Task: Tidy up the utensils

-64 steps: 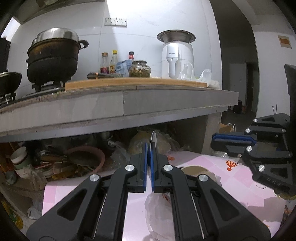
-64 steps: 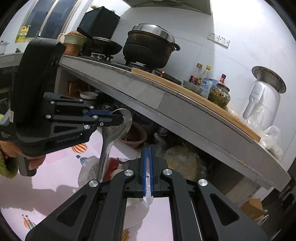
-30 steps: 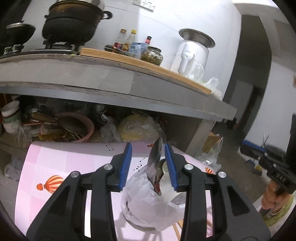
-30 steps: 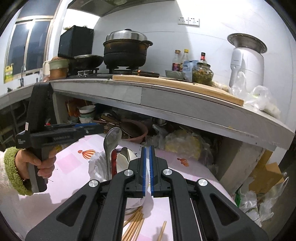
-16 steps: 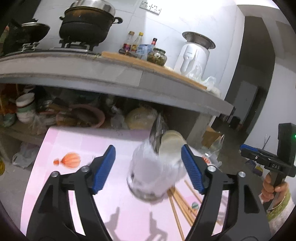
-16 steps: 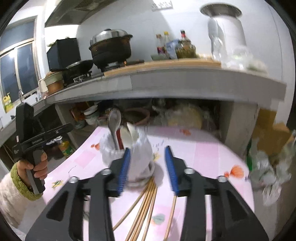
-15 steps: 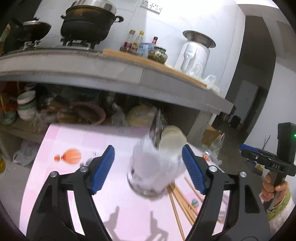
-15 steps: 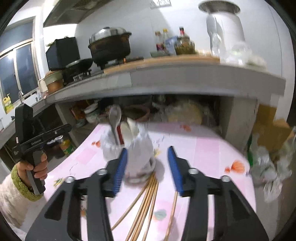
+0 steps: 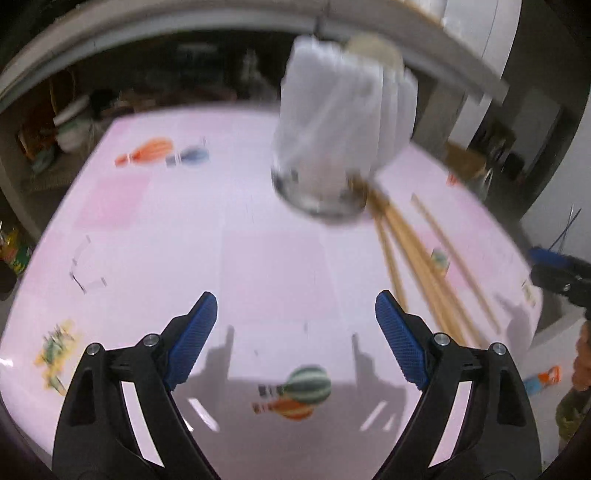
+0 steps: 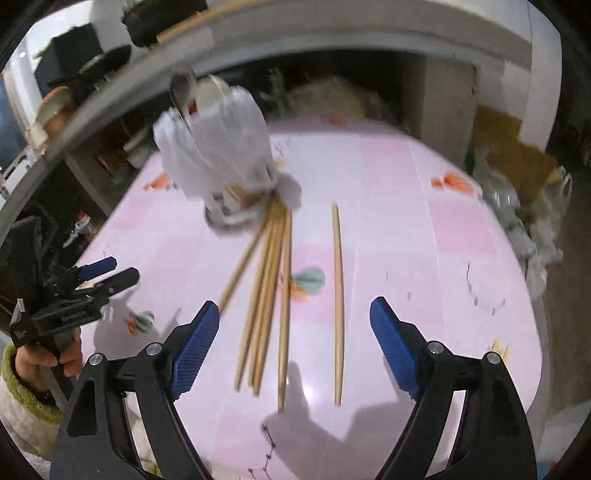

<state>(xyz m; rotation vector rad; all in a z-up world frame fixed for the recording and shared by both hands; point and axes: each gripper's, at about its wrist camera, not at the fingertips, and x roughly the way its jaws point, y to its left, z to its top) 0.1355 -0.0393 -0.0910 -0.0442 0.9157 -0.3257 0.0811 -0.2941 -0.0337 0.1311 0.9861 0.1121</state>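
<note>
A utensil holder [image 9: 340,133] wrapped in a white plastic bag stands on the pink table; it also shows in the right wrist view [image 10: 221,155]. A metal spoon [image 10: 181,92] and a white spoon [image 10: 212,90] stick out of its top. Several wooden chopsticks [image 10: 269,280] lie loose on the table beside the holder, and one chopstick [image 10: 338,295] lies apart to the right. They also show in the left wrist view [image 9: 413,258]. My left gripper [image 9: 295,339] is open and empty above the table. My right gripper [image 10: 293,347] is open and empty above the chopsticks.
The pink patterned tablecloth [image 9: 258,266] covers the table. A grey concrete counter [image 10: 332,33] with a cluttered shelf beneath runs behind it. Plastic bags and a cardboard box [image 10: 517,162] lie right of the table. The other gripper shows at each view's edge [image 10: 74,291].
The left gripper let go of the metal spoon, now standing in the holder. Both grippers opened wide, pulled back and tilted down toward the table.
</note>
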